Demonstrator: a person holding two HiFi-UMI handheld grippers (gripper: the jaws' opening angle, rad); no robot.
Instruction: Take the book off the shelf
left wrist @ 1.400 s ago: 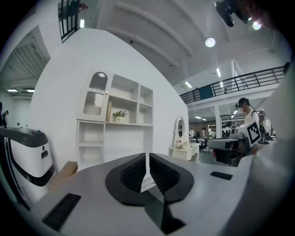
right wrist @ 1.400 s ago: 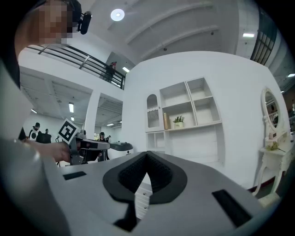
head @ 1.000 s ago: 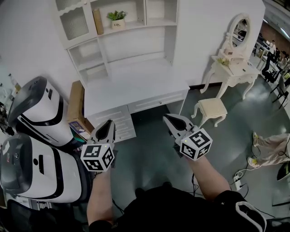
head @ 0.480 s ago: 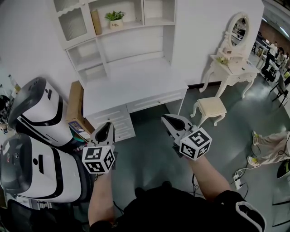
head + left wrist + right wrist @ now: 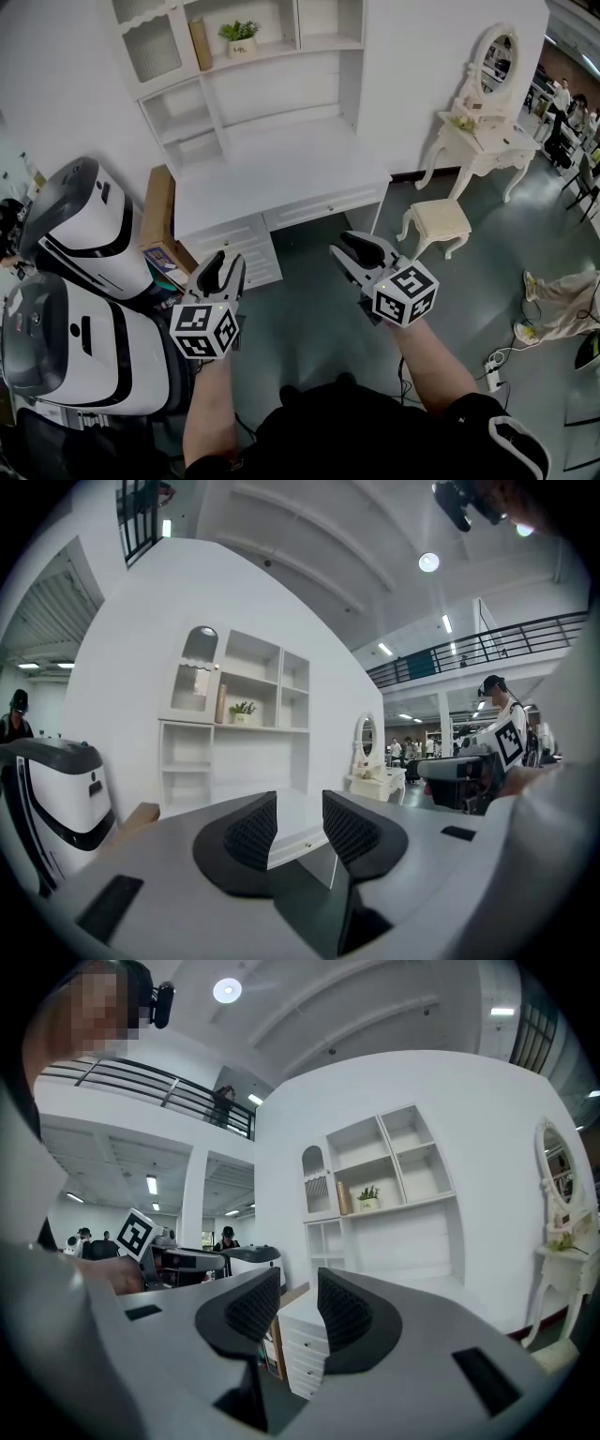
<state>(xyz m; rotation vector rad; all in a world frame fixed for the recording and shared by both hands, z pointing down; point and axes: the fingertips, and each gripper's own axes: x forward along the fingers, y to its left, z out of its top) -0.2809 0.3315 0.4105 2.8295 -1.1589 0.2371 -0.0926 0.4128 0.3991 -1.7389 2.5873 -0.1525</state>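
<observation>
A tan book (image 5: 201, 43) stands upright on the upper shelf of the white hutch (image 5: 272, 56), left of a small potted plant (image 5: 240, 37). The same book (image 5: 220, 703) appears in the left gripper view, and the book (image 5: 343, 1197) also in the right gripper view. My left gripper (image 5: 222, 266) hangs over the floor in front of the desk (image 5: 281, 178), jaws opening, nothing between them. My right gripper (image 5: 359, 253) is level with it to the right, jaws opening too, empty. Both are well short of the shelf.
Two large white and black machines (image 5: 75, 281) stand at the left, with a brown cardboard box (image 5: 157, 220) beside the desk. A cream dressing table with oval mirror (image 5: 483, 122) and a stool (image 5: 439, 225) are at the right. Cables lie on the floor (image 5: 506, 361).
Both grippers' jaws have parted from shut to a clear gap. Their places have barely shifted.
</observation>
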